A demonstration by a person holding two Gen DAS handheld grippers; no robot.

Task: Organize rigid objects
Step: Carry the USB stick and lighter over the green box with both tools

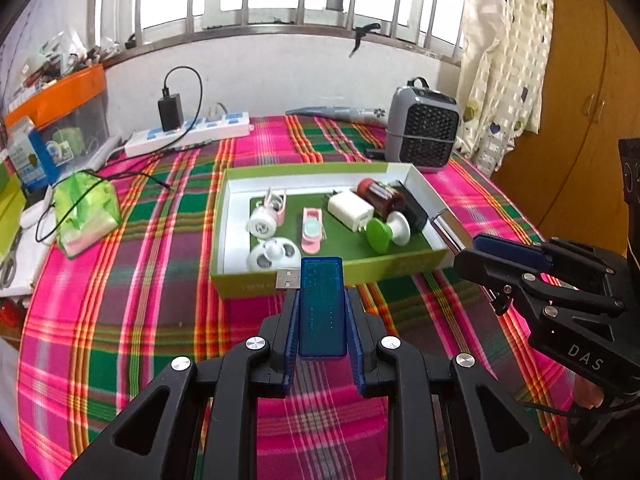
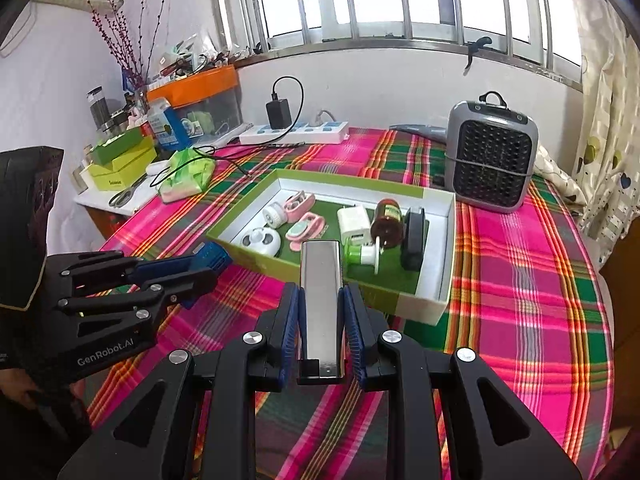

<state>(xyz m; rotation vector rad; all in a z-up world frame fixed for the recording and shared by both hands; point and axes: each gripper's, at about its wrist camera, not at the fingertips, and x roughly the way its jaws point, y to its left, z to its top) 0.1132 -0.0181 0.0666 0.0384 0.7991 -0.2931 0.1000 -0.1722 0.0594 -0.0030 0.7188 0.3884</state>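
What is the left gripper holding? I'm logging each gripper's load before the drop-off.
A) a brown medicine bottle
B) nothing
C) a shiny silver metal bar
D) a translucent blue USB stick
D: in the left wrist view, the left gripper is shut on the translucent blue USB stick, its metal plug pointing left, short of the green-sided cardboard box.

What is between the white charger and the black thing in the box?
A brown bottle lies on its side between the white charger and the black thing, clearest in the right wrist view.
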